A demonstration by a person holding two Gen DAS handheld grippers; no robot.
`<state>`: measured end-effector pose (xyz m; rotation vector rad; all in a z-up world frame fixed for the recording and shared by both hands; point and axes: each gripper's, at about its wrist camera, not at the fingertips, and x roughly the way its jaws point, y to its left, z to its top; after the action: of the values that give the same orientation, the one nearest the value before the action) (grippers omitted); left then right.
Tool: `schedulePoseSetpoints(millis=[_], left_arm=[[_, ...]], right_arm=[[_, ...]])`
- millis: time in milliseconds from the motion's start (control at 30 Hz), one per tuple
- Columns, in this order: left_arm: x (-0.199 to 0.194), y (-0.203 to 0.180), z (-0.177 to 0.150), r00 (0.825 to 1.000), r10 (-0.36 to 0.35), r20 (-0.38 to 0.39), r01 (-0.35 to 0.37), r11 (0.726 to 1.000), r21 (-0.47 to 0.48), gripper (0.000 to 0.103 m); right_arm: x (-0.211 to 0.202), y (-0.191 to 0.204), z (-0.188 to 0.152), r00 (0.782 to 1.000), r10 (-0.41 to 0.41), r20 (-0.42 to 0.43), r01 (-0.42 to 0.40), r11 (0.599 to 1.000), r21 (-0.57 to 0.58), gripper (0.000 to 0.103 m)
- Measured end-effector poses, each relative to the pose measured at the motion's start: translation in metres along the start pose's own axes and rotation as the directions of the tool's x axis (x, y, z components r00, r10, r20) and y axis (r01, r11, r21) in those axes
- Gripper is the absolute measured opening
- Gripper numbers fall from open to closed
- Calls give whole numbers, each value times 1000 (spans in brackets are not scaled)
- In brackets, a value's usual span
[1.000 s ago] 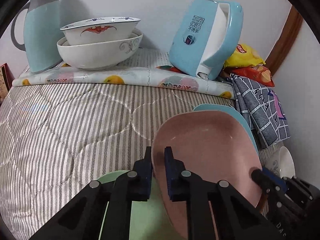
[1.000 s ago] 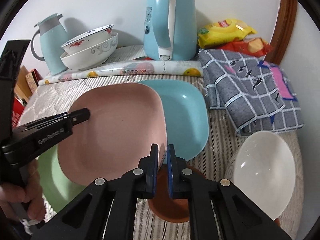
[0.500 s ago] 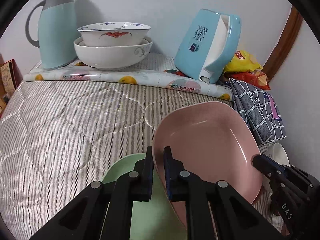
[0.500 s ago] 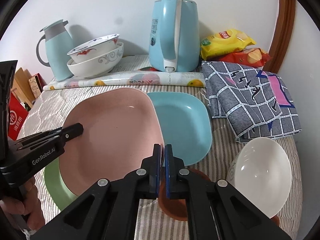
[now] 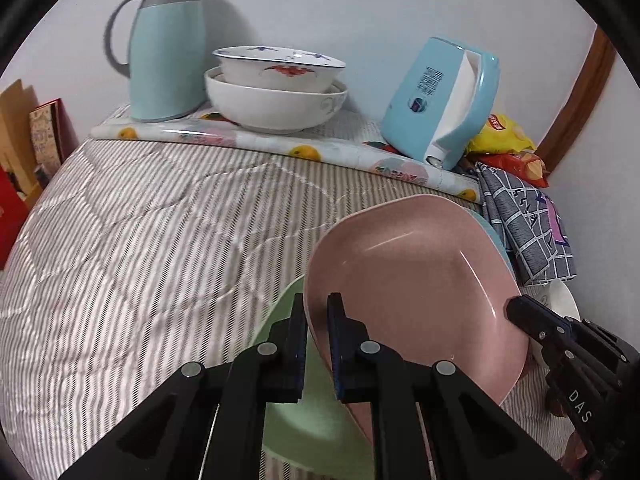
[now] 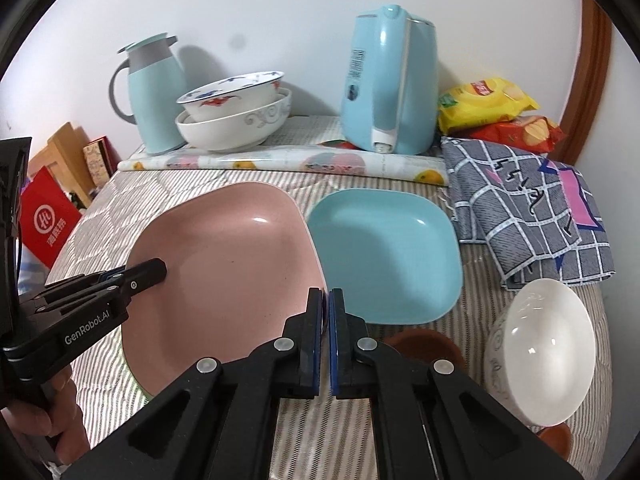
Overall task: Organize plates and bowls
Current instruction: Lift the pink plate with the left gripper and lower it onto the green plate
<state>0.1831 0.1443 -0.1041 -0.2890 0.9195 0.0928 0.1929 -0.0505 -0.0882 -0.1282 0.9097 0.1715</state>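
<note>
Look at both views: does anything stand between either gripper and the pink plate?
Nothing does. The left gripper and the right gripper are each already shut on the pink plate's rim, at opposite edges.

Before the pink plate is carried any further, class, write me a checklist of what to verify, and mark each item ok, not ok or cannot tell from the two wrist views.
1. Left gripper shut on pink plate rim: ok.
2. Right gripper shut on the opposite rim: ok.
3. Plate clear of blue plate: ok, apart in the right wrist view.
4. Green plate below free to receive it: ok.
5. White bowl out of the way: ok.
6. Plate fully lifted off the green plate: cannot tell.
</note>
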Motion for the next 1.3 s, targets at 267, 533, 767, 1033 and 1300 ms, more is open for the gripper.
schedulePoseSetpoints(millis=[267, 533, 767, 1033, 1300], left_arm=[[-8, 21, -16, 999, 45, -9, -45, 999, -26, 11], [-1, 28, -30, 998, 57, -37, -58, 997, -43, 11], [-2, 27, -31, 998, 50, -37, -51, 998, -40, 12], [-3, 25, -38, 997, 45, -62, -48, 998, -49, 15], [-9, 20, -45, 996, 56, -69, -60, 997, -57, 22]], right_arm=[[3, 21, -11, 999, 46, -14, -47, 998, -43, 3], [14, 30, -24, 997, 54, -48, -57, 996, -74, 3], [24, 33, -25, 997, 28, -67, -34, 996, -88, 4], [20, 29, -20, 999, 17, -48, -21, 997, -80, 5], [0, 18, -28, 1000, -1, -21, 0, 998, -59, 19]])
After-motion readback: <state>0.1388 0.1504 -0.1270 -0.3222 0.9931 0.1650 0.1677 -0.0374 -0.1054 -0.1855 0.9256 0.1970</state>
